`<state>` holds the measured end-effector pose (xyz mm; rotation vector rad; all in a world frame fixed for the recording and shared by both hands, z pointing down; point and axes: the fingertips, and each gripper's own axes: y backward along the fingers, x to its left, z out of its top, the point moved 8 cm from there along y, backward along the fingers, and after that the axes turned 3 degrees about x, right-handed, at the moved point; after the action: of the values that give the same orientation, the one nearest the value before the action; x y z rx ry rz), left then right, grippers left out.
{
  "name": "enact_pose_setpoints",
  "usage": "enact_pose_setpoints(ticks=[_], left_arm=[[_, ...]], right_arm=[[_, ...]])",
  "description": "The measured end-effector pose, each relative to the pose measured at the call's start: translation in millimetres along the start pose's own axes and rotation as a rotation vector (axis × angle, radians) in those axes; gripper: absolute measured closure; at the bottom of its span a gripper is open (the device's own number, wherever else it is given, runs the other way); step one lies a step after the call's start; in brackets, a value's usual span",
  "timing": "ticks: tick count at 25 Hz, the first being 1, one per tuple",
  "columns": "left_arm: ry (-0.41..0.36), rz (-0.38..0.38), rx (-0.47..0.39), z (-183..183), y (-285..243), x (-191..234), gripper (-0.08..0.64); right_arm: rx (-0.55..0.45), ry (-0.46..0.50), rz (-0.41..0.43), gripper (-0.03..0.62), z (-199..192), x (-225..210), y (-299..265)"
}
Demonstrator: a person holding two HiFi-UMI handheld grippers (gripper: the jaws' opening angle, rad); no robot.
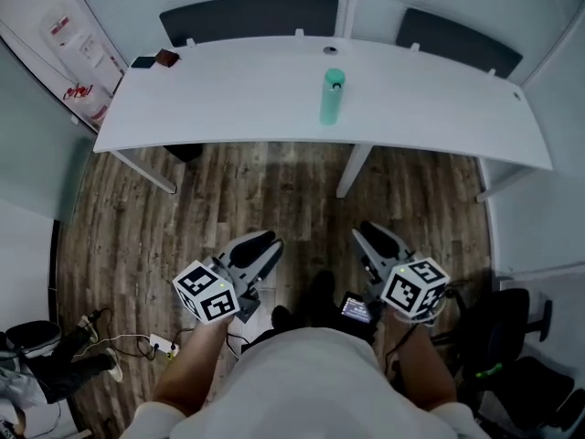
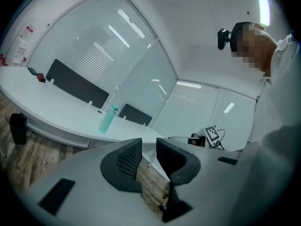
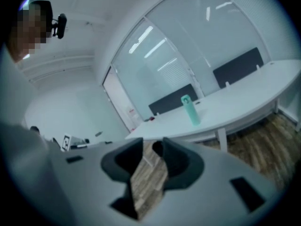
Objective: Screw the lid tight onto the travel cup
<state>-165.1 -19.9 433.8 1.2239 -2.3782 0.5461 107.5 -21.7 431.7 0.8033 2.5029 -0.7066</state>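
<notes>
Approach stage, by judgement: left tool (image 1: 262,245) and right tool (image 1: 377,239), jaws slightly apart and empty, well short of the tall mint-green cylindrical travel cup (image 1: 332,97) on the white counter (image 1: 228,99); next, reach the cup.

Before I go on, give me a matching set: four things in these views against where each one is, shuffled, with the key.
1 travel cup
2 left gripper
3 small dark items
4 power strip

a lying on the wood floor
b far left corner of the table
c upright near the table's middle
d held above the floor, jaws apart, empty

Pairs: 1-c, 2-d, 3-b, 4-a
</notes>
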Motion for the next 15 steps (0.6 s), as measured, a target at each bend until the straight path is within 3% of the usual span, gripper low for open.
enact_pose_setpoints(ticks=[15], left_arm=[[-0.002,0.055,-0.034,35,-109,17,0.458]], right_arm=[[0.038,0.013,0.084,0.451,68,-85,-37]])
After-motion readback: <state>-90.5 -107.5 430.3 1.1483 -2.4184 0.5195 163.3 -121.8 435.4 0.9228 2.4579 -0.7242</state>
